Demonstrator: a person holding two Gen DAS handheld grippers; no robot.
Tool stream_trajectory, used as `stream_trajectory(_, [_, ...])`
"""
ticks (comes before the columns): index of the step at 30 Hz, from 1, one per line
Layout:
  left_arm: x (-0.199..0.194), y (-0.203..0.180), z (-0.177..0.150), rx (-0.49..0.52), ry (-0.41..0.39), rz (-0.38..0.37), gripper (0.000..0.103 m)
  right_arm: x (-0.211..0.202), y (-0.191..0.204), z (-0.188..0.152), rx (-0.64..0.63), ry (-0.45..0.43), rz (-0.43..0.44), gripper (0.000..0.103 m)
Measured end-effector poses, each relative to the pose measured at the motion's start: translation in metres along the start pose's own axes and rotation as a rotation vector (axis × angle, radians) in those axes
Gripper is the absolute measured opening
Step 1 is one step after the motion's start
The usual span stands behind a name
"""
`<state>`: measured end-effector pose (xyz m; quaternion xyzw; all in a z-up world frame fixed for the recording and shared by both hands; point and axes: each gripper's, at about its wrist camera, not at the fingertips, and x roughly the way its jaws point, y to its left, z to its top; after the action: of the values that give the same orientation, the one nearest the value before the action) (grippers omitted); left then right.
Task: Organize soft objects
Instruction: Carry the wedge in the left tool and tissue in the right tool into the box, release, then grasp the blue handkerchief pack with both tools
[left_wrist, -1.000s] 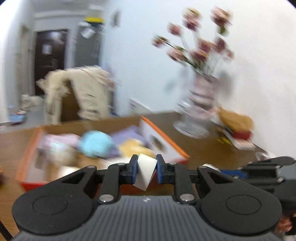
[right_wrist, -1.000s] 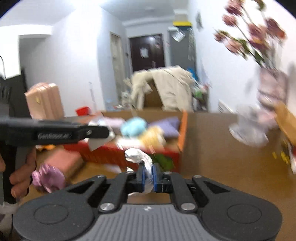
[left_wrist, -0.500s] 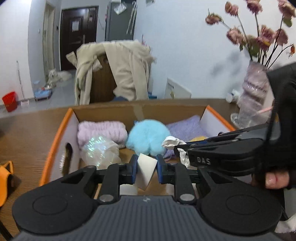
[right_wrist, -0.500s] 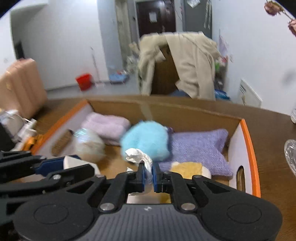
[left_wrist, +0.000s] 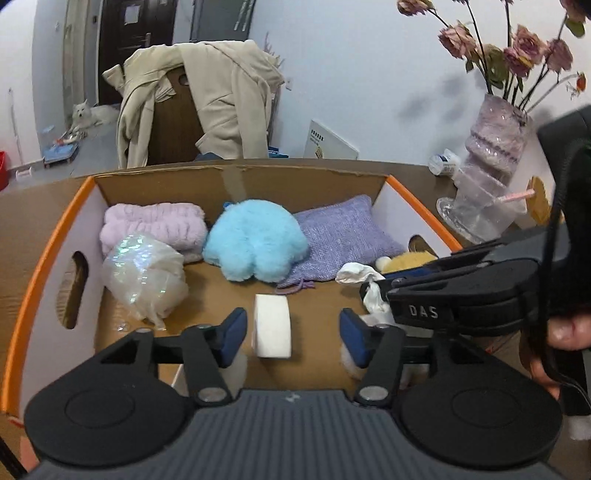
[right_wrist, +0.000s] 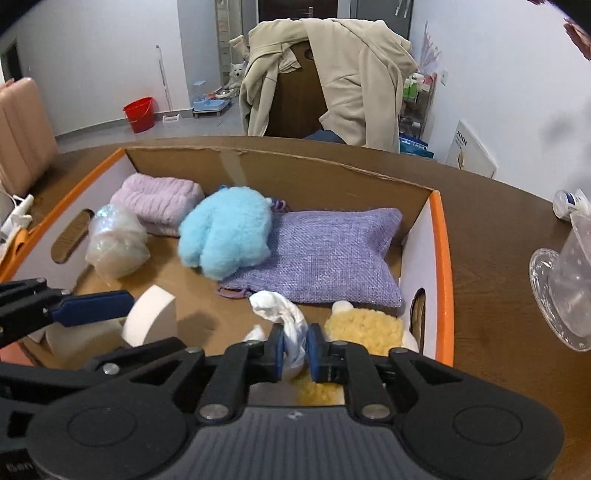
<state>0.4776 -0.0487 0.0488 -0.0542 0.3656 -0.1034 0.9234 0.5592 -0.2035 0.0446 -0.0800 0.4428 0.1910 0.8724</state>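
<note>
- The white foam half-round sponge (left_wrist: 272, 325) sits low and centre in our left wrist view, between the blue pads of our left gripper (left_wrist: 291, 336); the jaws are opening and stand wide, touching it on neither side
- The crumpled white cloth (right_wrist: 284, 314) is low and centre in our right wrist view, between the pads of our right gripper (right_wrist: 295, 349); those jaws are opening too, with only a narrow gap so far, the cloth apparently still pressed
- Both pieces are over the near floor of the orange-edged cardboard box (right_wrist: 441, 266), alongside the fluffy light-blue plush (right_wrist: 225, 236), the purple woven pouch (right_wrist: 332, 254), the lilac folded towel (right_wrist: 159, 201), the iridescent plastic bag (right_wrist: 114, 240) and the yellow fuzzy toy (right_wrist: 365, 326)
- Risks, as we judge them: the cloth may cling to a pad as we withdraw; our two grippers are close and could collide; the sponge could tip over
</note>
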Motion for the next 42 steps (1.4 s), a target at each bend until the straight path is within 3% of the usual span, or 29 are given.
stream_trajectory(3, [-0.019, 0.004, 0.006, -0.022, -0.025, -0.002, 0.067, -0.022, 0.004, 0.003, -0.002, -0.038, 0.005, 0.045])
stream_trajectory(4, [-0.03, 0.004, 0.007, -0.023, -0.043, 0.004, 0.069, -0.032, 0.007, 0.004, 0.0, -0.059, 0.003, 0.061])
stream_trajectory(5, [-0.041, 0.003, 0.009, -0.019, -0.062, 0.008, 0.07, -0.045, 0.009, 0.005, 0.004, -0.085, -0.004, 0.065])
stream_trajectory(8, [-0.081, 0.0, 0.009, -0.002, -0.127, 0.02, 0.074, -0.09, 0.011, 0.004, 0.008, -0.181, -0.021, 0.065])
stream_trajectory(10, [-0.118, -0.004, 0.0, 0.015, -0.191, 0.032, 0.085, -0.127, 0.011, -0.005, 0.009, -0.259, -0.023, 0.067])
stream_trajectory(11, [-0.136, -0.003, -0.008, 0.025, -0.229, 0.034, 0.088, -0.146, 0.013, -0.014, 0.003, -0.3, -0.025, 0.074])
stream_trajectory(13, [-0.166, -0.002, -0.027, 0.039, -0.284, 0.032, 0.093, -0.172, 0.015, -0.031, -0.008, -0.343, -0.028, 0.079])
stream_trajectory(17, [-0.207, 0.004, -0.073, -0.03, -0.31, 0.055, 0.093, -0.191, 0.018, -0.062, 0.016, -0.383, -0.042, 0.077])
stream_trajectory(19, [-0.222, 0.002, -0.101, -0.028, -0.321, 0.067, 0.098, -0.199, 0.022, -0.092, 0.036, -0.409, 0.005, 0.078])
stream_trajectory(22, [-0.228, 0.006, -0.144, -0.047, -0.278, 0.084, 0.1, -0.195, 0.032, -0.145, 0.075, -0.381, 0.1, 0.079])
stream_trajectory(25, [-0.228, 0.007, -0.178, -0.077, -0.214, 0.074, 0.1, -0.187, 0.051, -0.198, 0.096, -0.328, 0.103, 0.079])
stream_trajectory(29, [-0.224, 0.002, -0.201, -0.046, -0.168, 0.053, 0.1, -0.181, 0.068, -0.251, 0.138, -0.267, 0.138, 0.077])
stream_trajectory(35, [-0.211, -0.006, -0.199, -0.026, -0.158, 0.042, 0.096, -0.179, 0.101, -0.268, 0.024, -0.269, 0.12, 0.074])
stream_trajectory(39, [-0.196, -0.01, -0.194, -0.018, -0.137, 0.015, 0.092, -0.168, 0.112, -0.263, -0.019, -0.248, 0.109, 0.073])
stream_trajectory(42, [-0.182, -0.016, -0.186, -0.007, -0.122, -0.006, 0.087, -0.164, 0.101, -0.257, 0.003, -0.258, 0.016, 0.066])
